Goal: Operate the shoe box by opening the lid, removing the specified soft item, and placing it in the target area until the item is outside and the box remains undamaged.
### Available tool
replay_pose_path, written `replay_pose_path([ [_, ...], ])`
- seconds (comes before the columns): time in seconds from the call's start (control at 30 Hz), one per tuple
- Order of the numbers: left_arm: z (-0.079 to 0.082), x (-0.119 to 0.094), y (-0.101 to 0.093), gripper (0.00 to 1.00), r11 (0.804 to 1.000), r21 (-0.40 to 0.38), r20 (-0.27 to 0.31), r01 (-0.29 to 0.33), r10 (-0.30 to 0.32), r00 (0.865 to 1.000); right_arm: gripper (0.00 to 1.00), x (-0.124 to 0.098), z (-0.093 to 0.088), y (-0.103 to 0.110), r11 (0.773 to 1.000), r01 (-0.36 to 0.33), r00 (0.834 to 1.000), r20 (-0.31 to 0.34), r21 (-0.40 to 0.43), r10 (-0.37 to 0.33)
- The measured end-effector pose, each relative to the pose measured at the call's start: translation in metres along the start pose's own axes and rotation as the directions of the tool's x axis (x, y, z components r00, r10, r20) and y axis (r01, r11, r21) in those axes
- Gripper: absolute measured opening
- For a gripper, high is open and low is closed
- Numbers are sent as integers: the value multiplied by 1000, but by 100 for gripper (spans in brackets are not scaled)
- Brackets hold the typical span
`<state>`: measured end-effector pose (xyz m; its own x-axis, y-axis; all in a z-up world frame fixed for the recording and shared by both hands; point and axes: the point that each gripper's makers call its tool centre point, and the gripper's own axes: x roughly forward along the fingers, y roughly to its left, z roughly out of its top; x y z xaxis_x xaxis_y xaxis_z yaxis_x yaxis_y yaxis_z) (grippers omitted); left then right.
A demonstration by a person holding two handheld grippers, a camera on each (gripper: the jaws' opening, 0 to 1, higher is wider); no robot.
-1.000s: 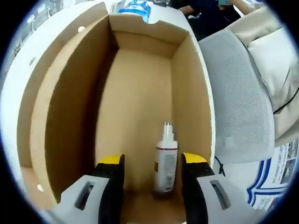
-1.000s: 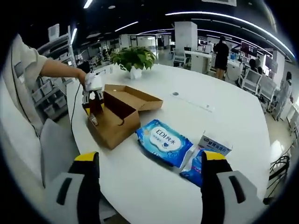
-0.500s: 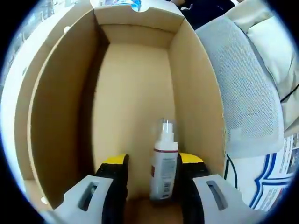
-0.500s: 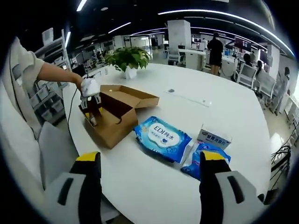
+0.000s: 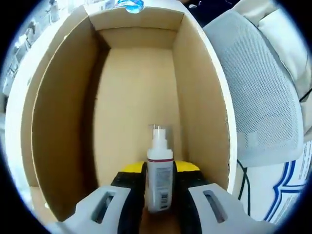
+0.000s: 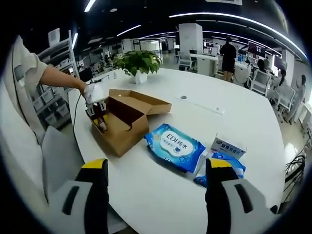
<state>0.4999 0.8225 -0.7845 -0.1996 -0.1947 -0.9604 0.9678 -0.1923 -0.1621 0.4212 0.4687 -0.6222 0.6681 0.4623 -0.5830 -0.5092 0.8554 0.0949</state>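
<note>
Inside the open box, the left gripper has its yellow-tipped jaws drawn in narrow on either side of a small white spray bottle, which stands between them near the box's near end; the jaws sit tight against the bottle's body, one on each flank, and appear to clamp it. The bottle's clear cap and nozzle rise above the jaw tips, and a dark band rings its shoulder. Brown cardboard walls rise on both sides of the bottle, with the far wall beyond it. A grey mesh chair stands just outside the box's right wall. In the right gripper view, the same box sits on a round white table with its lid folded back, and the left gripper, held in a person's hand, reaches down into the box's near end. The right gripper hangs above the table edge, well apart from the box, its jaws spread wide with nothing between them. A blue wipes pack lies just beside the box, a small carton lies further right, and a potted plant stands behind.
</note>
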Motion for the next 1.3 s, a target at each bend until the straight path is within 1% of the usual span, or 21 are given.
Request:
replay_pose_path([
  [0.1,1,-5,6,17,999,-19,5,-38,38,999,77,1,1,3,1000,-6,1000,4,-4,6],
  [0.17,-2,-9,9,17,995,-81,-26,-64,62,998,76,1,1,5,1000,-12,1000,5,-11,12],
  [0.23,2,-12,11,17,995,-56,-6,-77,76,997,76,2,2,8,1000,-20,1000,9,-16,20],
  [0.33,9,-19,12,17,993,-80,22,-91,93,995,75,2,4,11,999,-27,1000,11,-22,28],
  [0.5,17,-29,10,17,991,-80,55,-109,114,992,73,2,9,18,998,-42,999,27,-41,43],
  [0.77,33,-44,1,17,990,-54,89,-127,132,987,72,3,18,29,995,-58,997,45,-80,62],
  [1.0,47,-58,-5,17,989,-43,137,-144,148,979,66,8,26,44,988,-86,993,67,-125,95],
  [1.2,64,-67,-14,17,989,-16,178,-145,146,973,63,14,31,56,981,-117,989,74,-153,129],
  [1.3,73,-71,-17,17,988,-4,199,-154,152,968,61,19,33,65,974,-141,985,73,-177,155],
])
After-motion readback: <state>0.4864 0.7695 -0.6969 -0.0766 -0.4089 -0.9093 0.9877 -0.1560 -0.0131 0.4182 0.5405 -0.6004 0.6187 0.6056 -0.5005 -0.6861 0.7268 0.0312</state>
